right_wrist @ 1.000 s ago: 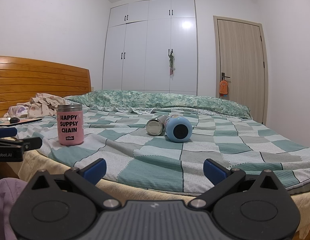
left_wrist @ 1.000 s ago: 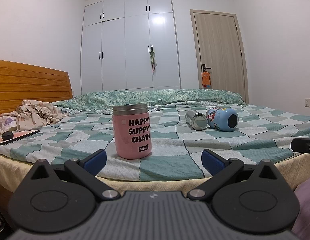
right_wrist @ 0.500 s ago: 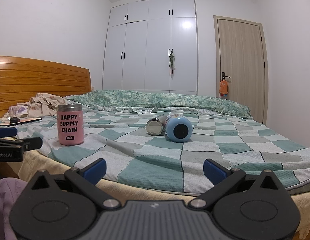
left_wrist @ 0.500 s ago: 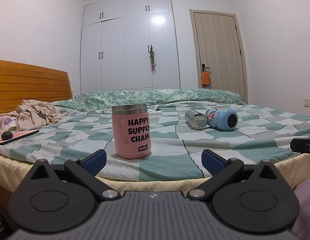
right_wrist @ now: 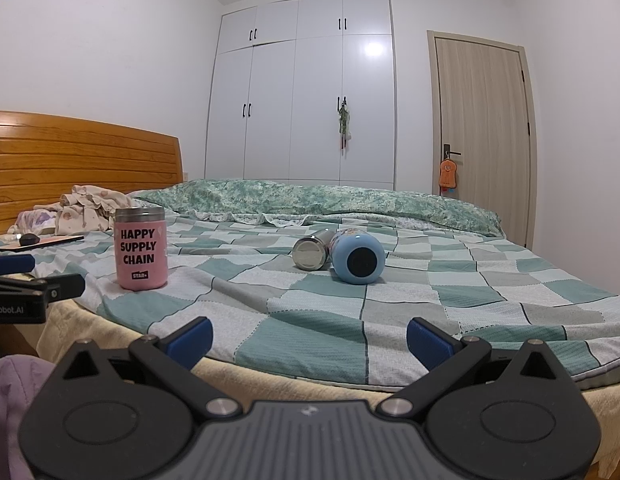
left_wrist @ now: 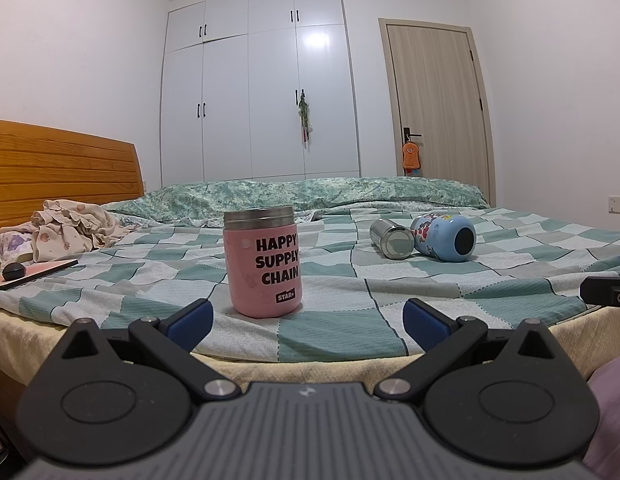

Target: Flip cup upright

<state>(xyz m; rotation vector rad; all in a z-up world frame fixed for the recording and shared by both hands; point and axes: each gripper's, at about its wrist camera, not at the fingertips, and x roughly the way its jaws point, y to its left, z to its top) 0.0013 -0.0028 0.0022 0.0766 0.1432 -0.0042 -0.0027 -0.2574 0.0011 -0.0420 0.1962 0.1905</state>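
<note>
A pink cup (left_wrist: 264, 264) with black lettering and a steel rim stands upright on the checked bedspread; it also shows in the right wrist view (right_wrist: 141, 248). A light blue bottle (left_wrist: 446, 237) and a steel cup (left_wrist: 391, 238) lie on their sides side by side farther right, seen too in the right wrist view as the blue bottle (right_wrist: 357, 256) and steel cup (right_wrist: 311, 249). My left gripper (left_wrist: 306, 322) is open and empty just short of the pink cup. My right gripper (right_wrist: 308, 338) is open and empty at the bed's edge, well short of the lying cups.
The bed's near edge (left_wrist: 310, 364) runs just in front of both grippers. Crumpled clothes (left_wrist: 70, 226) and a flat board with a small black object (left_wrist: 16, 271) lie at the left by the wooden headboard. A folded green quilt (right_wrist: 310, 200) lies at the back.
The left gripper has crept slightly to the left relative to the pink cup. The right view is nearly unchanged.
</note>
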